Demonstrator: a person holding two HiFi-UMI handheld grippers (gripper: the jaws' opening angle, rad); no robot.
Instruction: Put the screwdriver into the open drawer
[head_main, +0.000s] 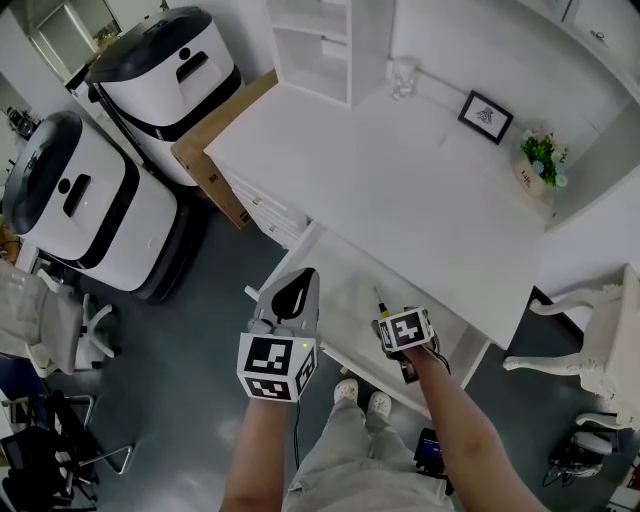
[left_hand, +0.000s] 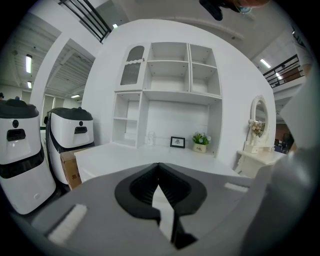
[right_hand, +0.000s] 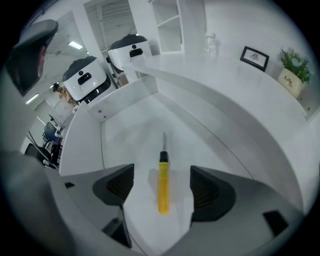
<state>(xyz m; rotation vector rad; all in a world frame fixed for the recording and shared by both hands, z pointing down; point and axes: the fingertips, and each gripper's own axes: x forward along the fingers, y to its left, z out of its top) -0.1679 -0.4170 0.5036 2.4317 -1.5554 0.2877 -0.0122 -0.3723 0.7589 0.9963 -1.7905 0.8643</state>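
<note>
Two jaws of your left hand-held gripper (left_hand: 159, 172): together, nothing between.
Your right hand-held gripper (right_hand: 162, 185): jaws wide apart, flanking the screwdriver (right_hand: 163, 192), not touching.
Screwdriver: flat in the open drawer (right_hand: 125, 127).

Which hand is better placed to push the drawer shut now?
Left, probably. The left tool is shut, empty and near the front corner of the drawer; the right tool hangs open over it, above the screwdriver lying inside.
</note>
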